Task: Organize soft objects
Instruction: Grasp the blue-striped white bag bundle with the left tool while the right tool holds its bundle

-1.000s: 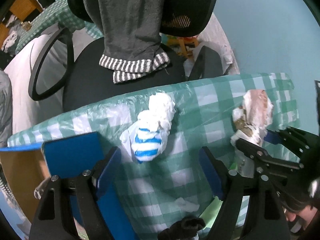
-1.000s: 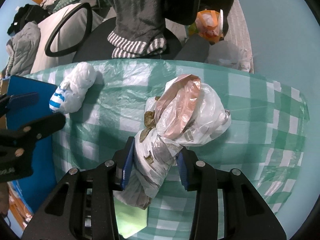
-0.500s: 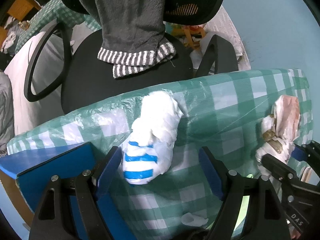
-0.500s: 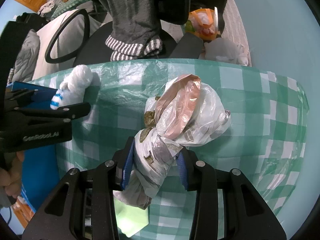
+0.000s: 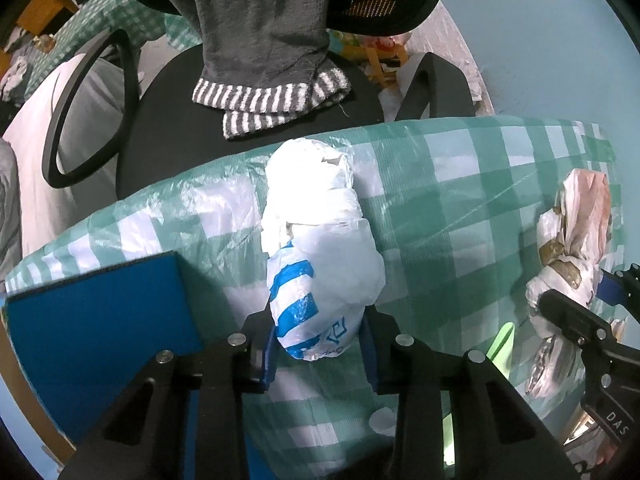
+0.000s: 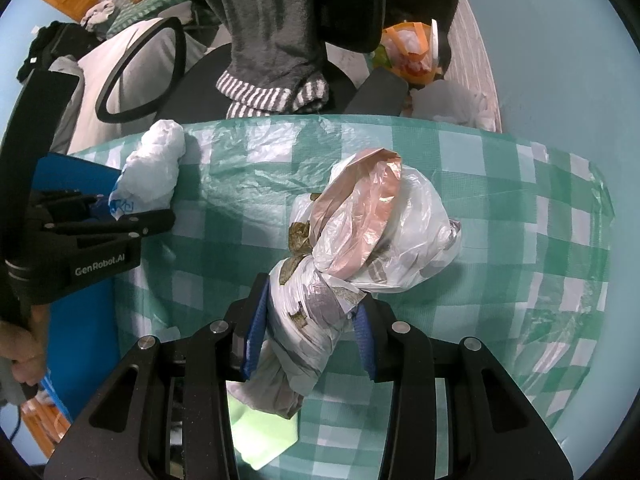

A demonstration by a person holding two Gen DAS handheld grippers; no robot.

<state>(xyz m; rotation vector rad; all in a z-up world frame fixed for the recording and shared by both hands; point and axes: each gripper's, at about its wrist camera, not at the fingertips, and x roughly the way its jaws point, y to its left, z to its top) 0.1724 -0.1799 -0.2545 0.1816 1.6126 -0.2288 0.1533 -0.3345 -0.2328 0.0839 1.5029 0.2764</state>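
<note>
Covering the bench (image 6: 500, 208) is a green-and-white checked plastic sheet, behind whose far edge a black office chair (image 5: 168, 128) is seen with a grey towel (image 5: 260, 32) draped over its back. A blue board (image 5: 96, 320) is laid at the bench's left edge. Near the middle of the bench a knotted bundle of plastic bags (image 6: 372, 232), white with a brown-pink top, is pinched at its neck by the right claw (image 6: 310, 340). Near the far edge, just beside the blue board, a smaller white bag bundle with blue stripes (image 5: 320, 264) is lying; the left claw (image 5: 320, 356) is closing around its near end, with the blue pads seen at both sides of it.
</note>
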